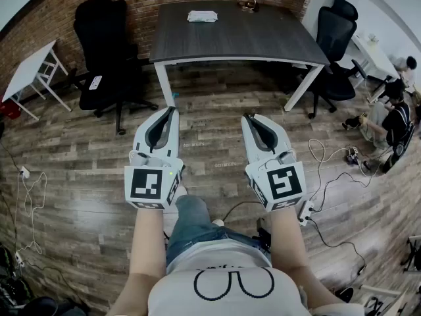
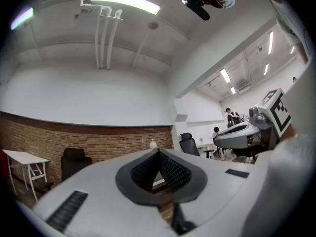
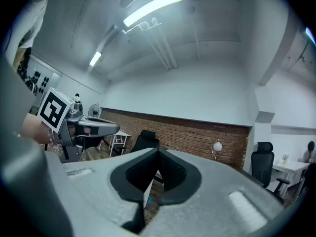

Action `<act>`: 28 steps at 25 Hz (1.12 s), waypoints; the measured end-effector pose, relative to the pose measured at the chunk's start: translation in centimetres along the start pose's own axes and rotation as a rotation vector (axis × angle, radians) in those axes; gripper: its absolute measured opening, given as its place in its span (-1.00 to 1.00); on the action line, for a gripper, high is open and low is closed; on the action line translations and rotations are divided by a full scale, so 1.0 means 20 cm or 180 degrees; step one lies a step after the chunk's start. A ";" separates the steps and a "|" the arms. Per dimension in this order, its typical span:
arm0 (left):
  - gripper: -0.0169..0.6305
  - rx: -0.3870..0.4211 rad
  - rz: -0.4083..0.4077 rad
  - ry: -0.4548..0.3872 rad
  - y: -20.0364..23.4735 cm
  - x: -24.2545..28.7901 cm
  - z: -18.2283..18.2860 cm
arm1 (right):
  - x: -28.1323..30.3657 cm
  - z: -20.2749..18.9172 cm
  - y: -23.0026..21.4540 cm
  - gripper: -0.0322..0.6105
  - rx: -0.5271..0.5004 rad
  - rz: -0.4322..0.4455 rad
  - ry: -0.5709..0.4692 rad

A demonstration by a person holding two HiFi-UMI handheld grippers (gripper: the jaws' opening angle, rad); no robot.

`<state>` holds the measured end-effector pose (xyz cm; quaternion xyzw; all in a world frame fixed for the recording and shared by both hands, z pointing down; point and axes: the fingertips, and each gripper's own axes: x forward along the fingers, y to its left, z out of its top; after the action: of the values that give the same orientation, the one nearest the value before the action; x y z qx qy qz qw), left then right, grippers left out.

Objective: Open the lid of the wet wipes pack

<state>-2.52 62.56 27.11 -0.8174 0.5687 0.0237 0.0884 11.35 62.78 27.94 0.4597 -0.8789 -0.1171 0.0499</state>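
Observation:
The wet wipes pack (image 1: pixel 202 16), white and flat, lies near the far edge of a dark grey table (image 1: pixel 263 41) across the room. Both grippers are held level over the wooden floor, well short of the table. My left gripper (image 1: pixel 172 109) is shut, its jaws meeting at the tip with nothing between them (image 2: pixel 159 152). My right gripper (image 1: pixel 247 117) is shut and empty too (image 3: pixel 158 149). Each gripper view shows the other gripper beside it: the right gripper (image 2: pixel 245 132) and the left gripper (image 3: pixel 94 127). The pack is hidden in both gripper views.
A small lamp (image 1: pixel 250 4) stands at the table's back edge. Black office chairs sit at the left (image 1: pixel 108 41) and right (image 1: pixel 337 51) of the table. A white side table (image 1: pixel 29 68) is at the far left. Cables (image 1: pixel 335 176) lie on the floor at right, near a seated person (image 1: pixel 395 120).

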 end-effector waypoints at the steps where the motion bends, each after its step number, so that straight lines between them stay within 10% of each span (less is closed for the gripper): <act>1: -0.96 0.0002 0.0000 0.0002 0.00 0.00 0.00 | 0.00 -0.01 0.00 -0.91 0.0018 -0.0012 0.0020; 28: -0.96 -0.0206 -0.0042 0.0037 0.83 1.21 -0.31 | 1.26 -0.19 -0.52 -0.90 -0.0076 -0.0138 0.0276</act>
<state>-9.85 33.60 27.88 -0.8237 0.5628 0.0367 0.0588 5.97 35.81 28.56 0.4827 -0.8643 -0.1086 0.0909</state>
